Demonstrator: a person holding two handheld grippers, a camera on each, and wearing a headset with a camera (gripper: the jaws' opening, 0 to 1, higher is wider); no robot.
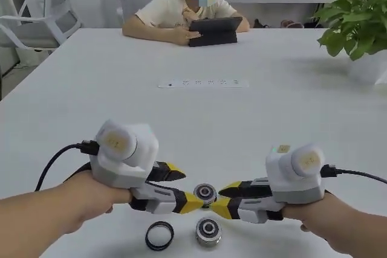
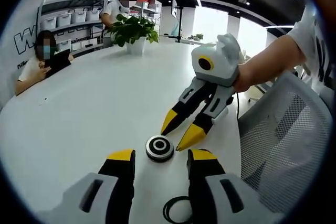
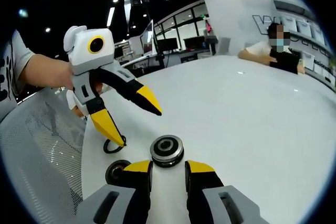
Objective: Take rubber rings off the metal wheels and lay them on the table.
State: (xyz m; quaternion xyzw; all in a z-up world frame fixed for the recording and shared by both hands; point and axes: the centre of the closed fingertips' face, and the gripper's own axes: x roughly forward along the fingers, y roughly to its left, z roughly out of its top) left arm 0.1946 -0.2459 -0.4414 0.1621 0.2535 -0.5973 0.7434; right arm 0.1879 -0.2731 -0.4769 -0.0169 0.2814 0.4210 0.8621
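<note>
Left gripper (image 3: pixel 135 124) has its jaws spread wide and right gripper (image 2: pixel 176 136) has its jaws parted. Neither is pinching anything. Target wheel (image 1: pixel 205 193) sits on the table (image 1: pixel 254 125) just ahead of both tip pairs. Its dark rubber ring (image 2: pixel 148 149) looks still on. Best approach: one gripper clamps the metal body while the other catches only the rubber edge and peels. Bare wheel (image 1: pixel 208 232) and loose ring (image 1: pixel 159 235) lie just beside the jaws, so the person should stay clear of them.

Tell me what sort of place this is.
Probably an open-plan office or meeting area: a big white table, a seated person with a tablet, a potted plant and storage shelves.
</note>
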